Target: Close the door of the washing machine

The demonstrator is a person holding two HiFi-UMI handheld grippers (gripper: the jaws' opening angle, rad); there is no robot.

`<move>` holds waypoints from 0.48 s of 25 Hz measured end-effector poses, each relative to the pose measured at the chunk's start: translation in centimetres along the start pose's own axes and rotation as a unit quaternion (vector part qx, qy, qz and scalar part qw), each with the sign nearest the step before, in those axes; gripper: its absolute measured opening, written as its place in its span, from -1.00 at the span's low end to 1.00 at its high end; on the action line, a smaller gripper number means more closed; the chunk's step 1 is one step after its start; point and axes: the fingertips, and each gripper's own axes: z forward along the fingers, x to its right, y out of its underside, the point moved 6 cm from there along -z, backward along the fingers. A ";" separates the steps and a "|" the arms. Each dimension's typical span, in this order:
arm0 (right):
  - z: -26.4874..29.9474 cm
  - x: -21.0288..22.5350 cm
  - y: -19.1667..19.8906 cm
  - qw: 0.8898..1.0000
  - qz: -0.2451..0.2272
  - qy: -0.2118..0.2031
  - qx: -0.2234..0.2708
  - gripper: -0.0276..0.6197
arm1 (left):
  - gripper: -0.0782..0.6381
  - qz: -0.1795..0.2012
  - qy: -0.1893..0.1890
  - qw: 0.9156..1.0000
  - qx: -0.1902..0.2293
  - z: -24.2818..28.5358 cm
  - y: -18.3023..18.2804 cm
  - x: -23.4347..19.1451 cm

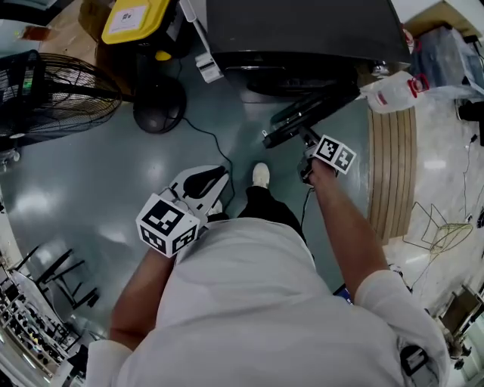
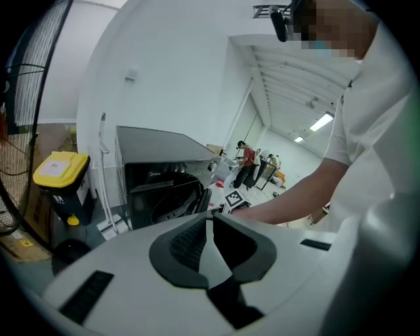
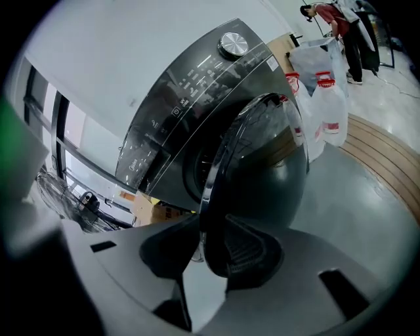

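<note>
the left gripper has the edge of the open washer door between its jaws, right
No, it is the right gripper: the right gripper view shows the edge of the open washer door between its jaws. The left gripper holds nothing.

Black washing machine (image 1: 302, 26); yellow bin lid (image 1: 136, 19); grey-green floor (image 1: 91, 174); white shirt (image 1: 257, 302).

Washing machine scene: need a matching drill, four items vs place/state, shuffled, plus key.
1 door
2 left gripper
3 yellow-lidded bin
4 plastic jugs

A on floor, right of washing machine
B tips together, empty
C ajar, edge between right gripper jaws
D left of machine

Pairs: 1-C, 2-B, 3-D, 4-A
</note>
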 end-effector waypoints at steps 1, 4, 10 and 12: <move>0.4 -0.2 -0.2 1.000 0.002 0.000 0.002 -0.53 | -0.67 -0.002 -0.003 1.000 0.000 -0.1 0.1 -0.1; 1.6 -1.1 -0.8 1.000 0.009 -0.001 0.008 -0.53 | -0.67 -0.007 -0.011 1.000 0.001 -0.6 0.2 -0.5; 3.9 -2.5 -1.8 1.000 0.015 -0.005 0.012 -0.53 | -0.67 -0.017 -0.024 1.000 0.003 -1.3 0.5 -1.3; 4.5 -2.9 -2.1 1.000 0.016 -0.007 0.012 -0.54 | -0.67 -0.021 -0.028 0.999 0.004 -1.4 0.7 -1.5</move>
